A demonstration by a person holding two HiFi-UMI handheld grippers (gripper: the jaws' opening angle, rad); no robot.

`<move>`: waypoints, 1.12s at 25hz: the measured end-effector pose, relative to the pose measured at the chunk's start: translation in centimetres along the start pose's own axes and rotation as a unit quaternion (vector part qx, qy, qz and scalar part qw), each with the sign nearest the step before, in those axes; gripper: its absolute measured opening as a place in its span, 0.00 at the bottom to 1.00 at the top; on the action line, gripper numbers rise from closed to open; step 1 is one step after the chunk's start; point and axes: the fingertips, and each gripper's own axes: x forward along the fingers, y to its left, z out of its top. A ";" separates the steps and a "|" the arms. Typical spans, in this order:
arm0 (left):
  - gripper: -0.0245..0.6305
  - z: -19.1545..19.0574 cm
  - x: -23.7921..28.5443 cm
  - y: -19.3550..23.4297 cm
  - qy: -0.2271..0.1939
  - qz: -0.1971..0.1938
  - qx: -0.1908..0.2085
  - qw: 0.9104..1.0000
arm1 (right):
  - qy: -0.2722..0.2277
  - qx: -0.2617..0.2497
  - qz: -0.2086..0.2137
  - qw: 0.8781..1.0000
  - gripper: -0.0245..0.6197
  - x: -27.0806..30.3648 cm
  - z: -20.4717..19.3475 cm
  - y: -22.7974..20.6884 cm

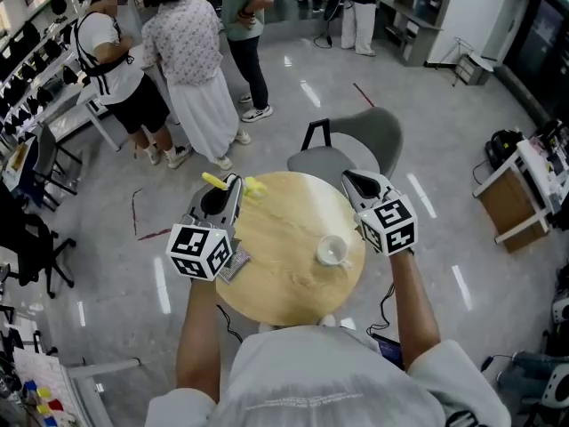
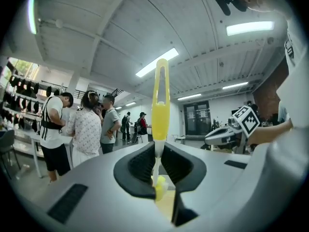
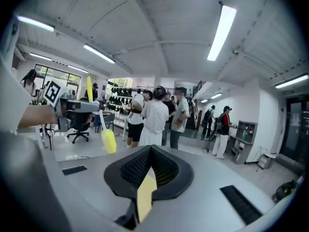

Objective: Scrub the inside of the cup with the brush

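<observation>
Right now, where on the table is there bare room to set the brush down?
Bare: table middle, between brush and cup, and the near strip below the cup. Crowded: left rim, by the left gripper and a small grey item.

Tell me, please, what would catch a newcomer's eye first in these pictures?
A long yellow plastic brush is clamped in the left tongs, over the left edge of the round pale wooden table. A small white cup sits on that table, nearer the right tongs, which are shut and empty.
</observation>
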 end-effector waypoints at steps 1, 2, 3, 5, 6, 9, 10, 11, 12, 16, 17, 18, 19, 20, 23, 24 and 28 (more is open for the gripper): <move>0.11 0.4 -0.1 0.3 -0.001 0.005 0.010 1.000 | -0.014 -0.005 0.000 1.000 0.08 -0.1 1.3 0.0; 0.11 0.8 -0.2 0.5 -0.002 0.010 0.019 1.000 | -0.026 -0.010 0.000 1.000 0.08 -0.3 2.5 0.1; 0.11 1.3 -0.3 0.7 -0.005 0.014 0.027 1.000 | -0.036 -0.016 0.001 0.999 0.08 -0.5 3.6 0.2; 0.11 2.4 -0.5 1.1 -0.011 0.022 0.039 0.999 | -0.052 -0.029 0.003 0.998 0.08 -0.9 5.6 0.5; 0.11 3.0 -0.7 1.3 -0.013 0.025 0.045 0.999 | -0.058 -0.035 0.004 0.998 0.08 -1.0 6.5 0.7; 0.11 4.6 -1.2 1.8 -0.019 0.030 0.062 0.997 | -0.075 -0.052 0.008 0.996 0.08 -1.2 8.9 1.4; 0.11 5.1 -1.4 1.8 -0.021 0.031 0.067 0.997 | -0.081 -0.055 0.009 0.995 0.08 -1.3 9.6 1.6; 0.11 5.6 -1.5 1.8 -0.023 0.031 0.072 0.997 | -0.087 -0.058 0.009 0.995 0.08 -1.4 10.3 1.7; 0.11 6.2 -1.6 1.8 -0.025 0.030 0.077 0.996 | -0.092 -0.060 0.010 0.994 0.08 -1.5 10.8 1.8; 0.11 8.0 -2.0 1.9 -0.033 0.029 0.094 0.995 | -0.106 -0.071 0.013 0.992 0.08 -1.5 12.6 2.6; 0.11 8.3 -2.2 1.9 -0.037 0.030 0.099 0.994 | -0.109 -0.074 0.014 0.991 0.08 -1.5 12.9 2.9; 0.11 8.6 -2.3 2.0 -0.040 0.031 0.103 0.993 | -0.112 -0.078 0.015 0.991 0.08 -1.5 13.2 3.1; 0.11 8.8 -2.4 2.0 -0.043 0.031 0.106 0.993 | -0.115 -0.081 0.014 0.990 0.08 -1.6 13.5 3.3; 0.11 9.0 -2.5 1.9 -0.045 0.032 0.108 0.993 | -0.117 -0.085 0.014 0.989 0.08 -1.6 13.8 3.4; 0.11 9.2 -2.1 1.3 -0.048 0.031 0.114 0.992 | -0.121 -0.093 0.016 0.988 0.08 -1.8 14.1 3.1; 0.11 9.3 -2.0 1.2 -0.048 0.031 0.117 0.992 | -0.121 -0.094 0.016 0.988 0.08 -1.9 14.2 3.0; 0.11 9.2 -1.9 1.0 -0.046 0.027 0.122 0.991 | -0.124 -0.094 0.014 0.988 0.08 -1.7 14.4 2.8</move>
